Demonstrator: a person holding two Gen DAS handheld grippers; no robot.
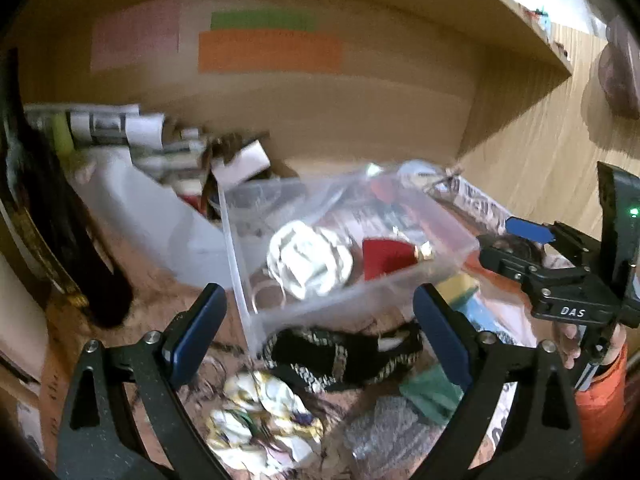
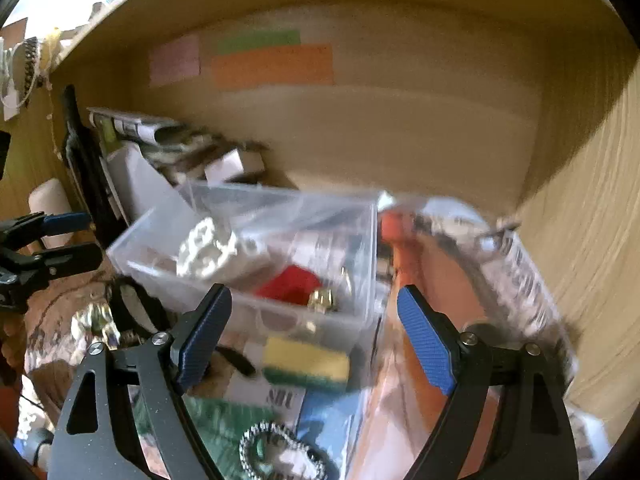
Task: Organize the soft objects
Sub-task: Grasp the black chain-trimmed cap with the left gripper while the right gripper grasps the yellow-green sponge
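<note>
A clear plastic box [image 1: 256, 264] [image 2: 160, 276] sits on a cluttered shelf. It holds a white scrunchie [image 1: 310, 258] [image 2: 212, 248] and a red tassel with a gold cap [image 1: 394, 256] [image 2: 294, 284]. My left gripper [image 1: 320, 330] is open and empty, just in front of the box. Below it lie a black patterned band [image 1: 340, 354] and a white-and-yellow scrunchie [image 1: 264, 412]. My right gripper [image 2: 314, 338] is open and empty, close to the box's near right corner. A yellow-green sponge [image 2: 306, 364] lies between its fingers. The right gripper also shows in the left wrist view [image 1: 516, 240].
Papers, small boxes and a dark upright object [image 1: 60, 216] crowd the shelf's back left. A printed plastic bag [image 2: 516, 272] lies right of the box. A green cloth [image 1: 430, 394], a beaded ring [image 2: 280, 452] and a grey mesh piece [image 1: 384, 428] lie in front. Wooden walls enclose the shelf.
</note>
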